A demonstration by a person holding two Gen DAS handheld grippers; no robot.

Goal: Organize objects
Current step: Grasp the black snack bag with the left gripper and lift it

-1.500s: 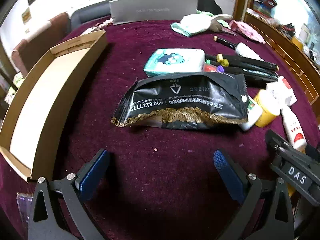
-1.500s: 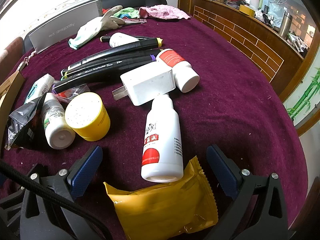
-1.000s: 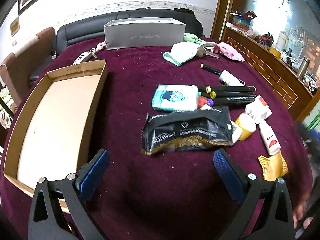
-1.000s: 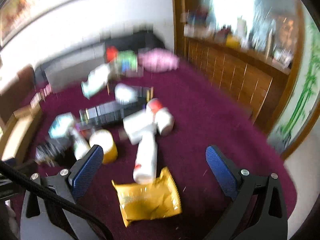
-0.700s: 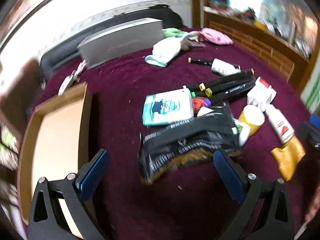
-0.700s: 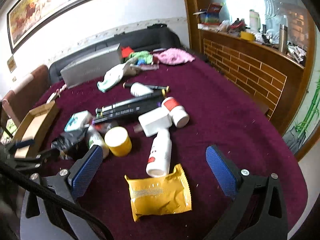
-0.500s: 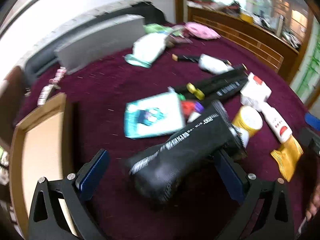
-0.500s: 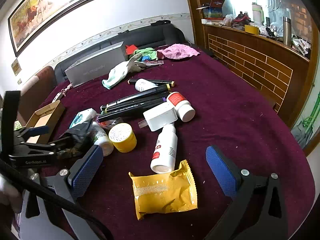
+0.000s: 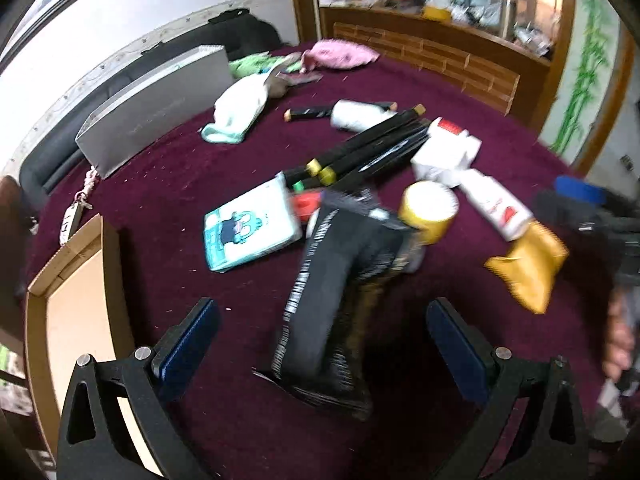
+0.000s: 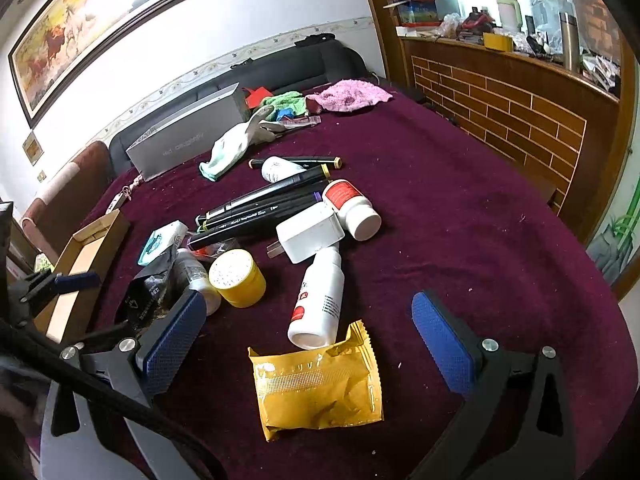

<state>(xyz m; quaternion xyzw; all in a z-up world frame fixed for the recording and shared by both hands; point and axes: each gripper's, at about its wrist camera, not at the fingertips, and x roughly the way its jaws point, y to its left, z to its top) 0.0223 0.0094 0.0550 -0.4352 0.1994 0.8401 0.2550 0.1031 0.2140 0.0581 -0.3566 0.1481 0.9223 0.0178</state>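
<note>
A black foil packet [image 9: 340, 292] lies on the maroon cloth between the fingers of my open left gripper [image 9: 320, 344]; it also shows in the right wrist view [image 10: 148, 288]. A yellow foil packet [image 10: 316, 384] lies between the fingers of my open right gripper [image 10: 308, 336], with a white bottle [image 10: 320, 296] just beyond it. A yellow-lidded jar [image 10: 237, 278], a white charger [image 10: 310, 232], a red-labelled bottle [image 10: 352, 210], black markers [image 10: 260, 204] and a tissue pack [image 9: 248, 226] lie in a cluster. An open cardboard tray [image 9: 76, 304] sits at the left.
A long grey box [image 10: 188, 136] stands at the far side. A white glove [image 10: 232, 146], green cloth [image 10: 282, 102] and pink cloth [image 10: 348, 94] lie near it. A brick-faced wooden counter [image 10: 520, 108] borders the right. A keychain [image 9: 76, 210] lies by the tray.
Both grippers lifted back from the table, then came lower again. The left view swung rightward, so the black packet now lies lengthwise between its fingers. Both stayed open.
</note>
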